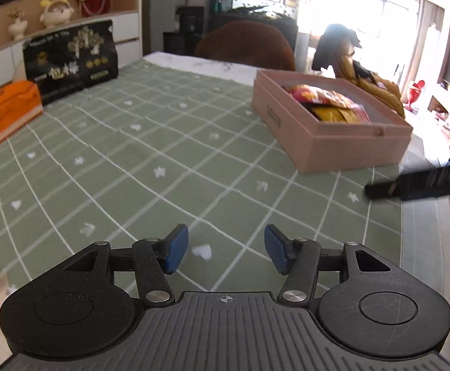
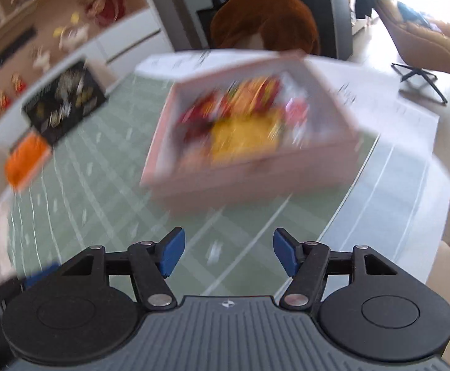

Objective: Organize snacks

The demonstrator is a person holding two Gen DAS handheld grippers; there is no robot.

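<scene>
Two grippers, both with fingers spread wide and nothing between the pads.

Left wrist view: left gripper (image 1: 226, 249) hovers low over the green checked cloth (image 1: 150, 154), jaws apart, blue pads (image 1: 177, 249) bare. Pink box (image 1: 327, 136) sits on the cloth ahead and to the right, lid off, well apart from the gripper. Snacks (image 1: 330, 103) lie inside it: red packets on top, a yellow one under them toward the near wall. Black bag (image 1: 70, 60) stands at the far left edge of the cloth, orange box (image 1: 6, 113) just beside it, nearer the camera. Brown chair (image 1: 246, 44) behind the far edge of the table. A dark object enters from the right edge below the box, likely the right gripper (image 1: 420, 182); can't tell its finger state from here.

Right wrist view: heavy motion blur. Right gripper (image 2: 228, 255) jaws apart, empty. Box (image 2: 249, 167) straight ahead, centre frame, near but not touching. Snacks (image 2: 243, 133) show as red and yellow smears inside, plus something pink at the right. Bag (image 2: 64, 102) and orange box (image 2: 27, 157) at left, chair (image 2: 265, 21) behind the box.
</scene>
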